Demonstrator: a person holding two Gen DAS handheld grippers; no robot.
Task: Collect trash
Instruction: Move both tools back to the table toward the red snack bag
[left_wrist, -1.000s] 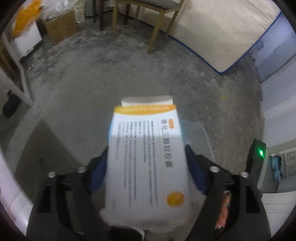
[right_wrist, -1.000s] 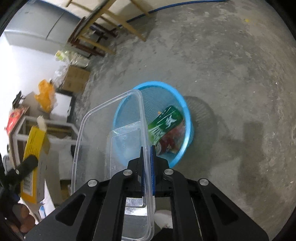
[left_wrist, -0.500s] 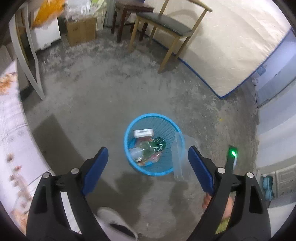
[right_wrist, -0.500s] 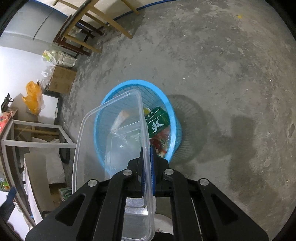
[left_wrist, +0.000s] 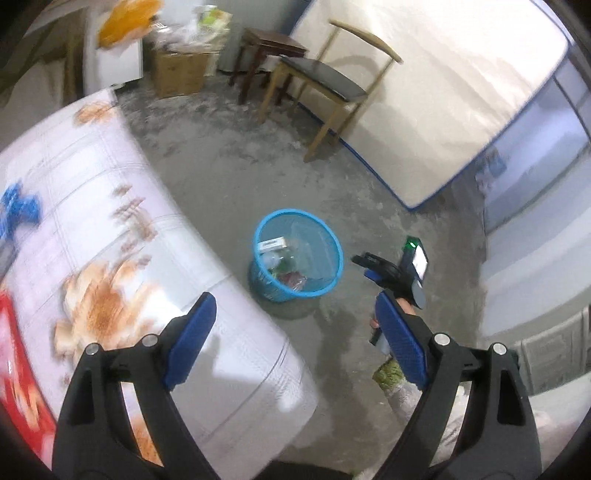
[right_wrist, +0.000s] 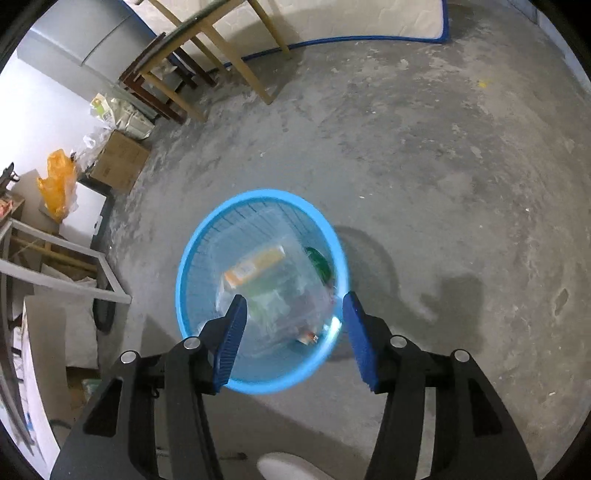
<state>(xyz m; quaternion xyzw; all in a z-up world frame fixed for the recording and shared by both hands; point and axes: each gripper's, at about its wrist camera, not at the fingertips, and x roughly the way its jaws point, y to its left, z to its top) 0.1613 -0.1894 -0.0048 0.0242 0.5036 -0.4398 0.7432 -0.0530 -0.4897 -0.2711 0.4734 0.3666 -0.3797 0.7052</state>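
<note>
A blue mesh trash basket (right_wrist: 192, 258) stands on the concrete floor; it also shows in the left wrist view (left_wrist: 332, 240). Inside lie a clear plastic container (right_wrist: 288, 295), a white and orange medicine box (right_wrist: 255, 266) and green and red wrappers. My right gripper (right_wrist: 293, 325) is open and empty just above the basket's near rim; it also shows in the left wrist view (left_wrist: 364, 267), right of the basket. My left gripper (left_wrist: 295, 332) is open and empty, high above the floor at the edge of a flowered table (left_wrist: 92, 258).
A wooden chair (left_wrist: 325, 81), a dark stool (left_wrist: 269, 48) and a leaning mattress (left_wrist: 443, 92) stand at the back. A cardboard box (right_wrist: 118, 160) and an orange bag (right_wrist: 55, 184) sit by a white cabinet. A blue object (left_wrist: 18, 206) and red packaging (left_wrist: 14, 369) lie on the table.
My left gripper let go of the medicine box, now in the basket, and pulled back over the table. My right gripper opened and dropped the clear container into the basket.
</note>
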